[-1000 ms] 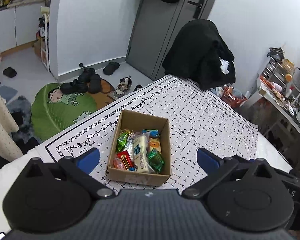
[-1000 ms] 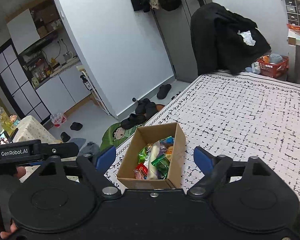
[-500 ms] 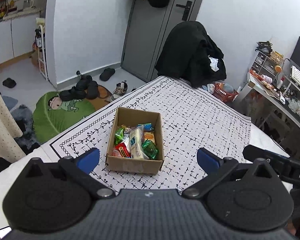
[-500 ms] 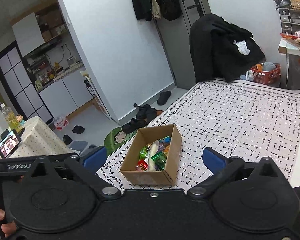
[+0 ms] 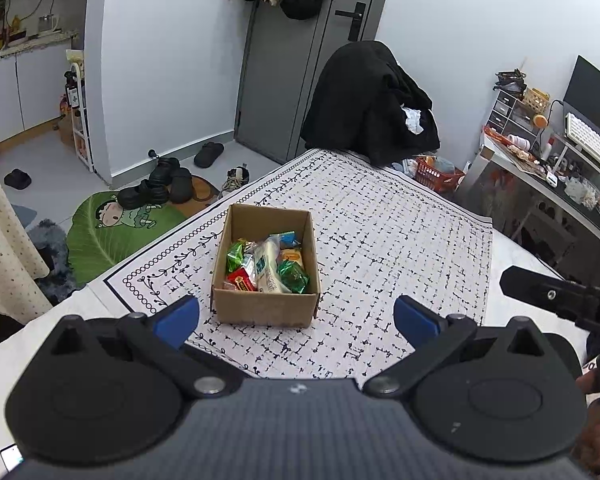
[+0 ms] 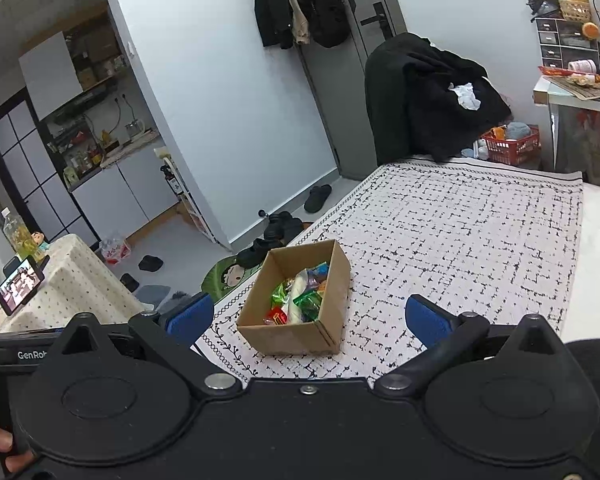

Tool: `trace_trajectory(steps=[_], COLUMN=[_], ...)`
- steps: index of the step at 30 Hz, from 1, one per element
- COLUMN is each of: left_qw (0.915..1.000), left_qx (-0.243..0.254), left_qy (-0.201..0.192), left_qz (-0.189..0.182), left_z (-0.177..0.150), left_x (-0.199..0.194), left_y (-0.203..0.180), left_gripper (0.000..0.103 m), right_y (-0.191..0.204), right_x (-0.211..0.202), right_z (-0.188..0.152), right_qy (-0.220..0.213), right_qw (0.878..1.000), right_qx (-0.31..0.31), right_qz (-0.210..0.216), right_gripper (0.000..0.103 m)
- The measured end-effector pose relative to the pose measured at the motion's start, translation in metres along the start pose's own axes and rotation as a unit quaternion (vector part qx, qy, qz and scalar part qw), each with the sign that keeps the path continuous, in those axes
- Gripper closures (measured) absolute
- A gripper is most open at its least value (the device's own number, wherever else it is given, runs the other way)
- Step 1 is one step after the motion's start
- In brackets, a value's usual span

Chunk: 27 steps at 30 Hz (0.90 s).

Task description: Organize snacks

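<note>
Now both grippers sit farther back from the cardboard box [image 5: 265, 272] than a second ago, so the box looks smaller and more of the patterned cloth [image 5: 400, 248] shows around it. The box rests on that cloth, toward its near left part, and holds the snacks [image 5: 268, 266]: green, red, yellow and blue wrappers with a pale packet lying lengthwise among them. The left gripper [image 5: 296, 318] has its blue fingers [image 5: 178, 318] spread wide with nothing between them, the box just beyond the tips. The right gripper [image 6: 308, 318] also stands wide and empty, a little wider than a second ago. In the left view the right gripper's black body now shows at the right edge. Beyond the far end of the cloth, a black coat [image 5: 372, 104] drapes over a chair, and shoes [image 5: 160, 186] lie on the floor to the left.
</note>
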<state>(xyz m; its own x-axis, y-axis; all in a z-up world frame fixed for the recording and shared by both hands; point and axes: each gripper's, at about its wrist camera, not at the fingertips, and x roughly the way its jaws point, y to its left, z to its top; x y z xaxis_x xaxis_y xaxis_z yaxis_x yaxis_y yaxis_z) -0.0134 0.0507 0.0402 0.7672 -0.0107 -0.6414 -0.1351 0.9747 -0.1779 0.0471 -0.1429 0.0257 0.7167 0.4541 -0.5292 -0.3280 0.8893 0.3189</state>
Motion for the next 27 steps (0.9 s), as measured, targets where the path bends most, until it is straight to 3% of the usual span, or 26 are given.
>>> trace_trajectory(steps=[27], left_qw=[1.0000], left_qx=[0.006], left_qy=[-0.004], left_qz=[0.006], left_z=[-0.005], left_x=[-0.012], left_y=[-0.001], left_gripper=[0.000], right_y=[0.005], right_x=[-0.009], right_z=[-0.006], right_qy=[0.015], right_qw=[1.000], right_qx=[-0.016], right_qz=[-0.005], right_gripper=[0.000])
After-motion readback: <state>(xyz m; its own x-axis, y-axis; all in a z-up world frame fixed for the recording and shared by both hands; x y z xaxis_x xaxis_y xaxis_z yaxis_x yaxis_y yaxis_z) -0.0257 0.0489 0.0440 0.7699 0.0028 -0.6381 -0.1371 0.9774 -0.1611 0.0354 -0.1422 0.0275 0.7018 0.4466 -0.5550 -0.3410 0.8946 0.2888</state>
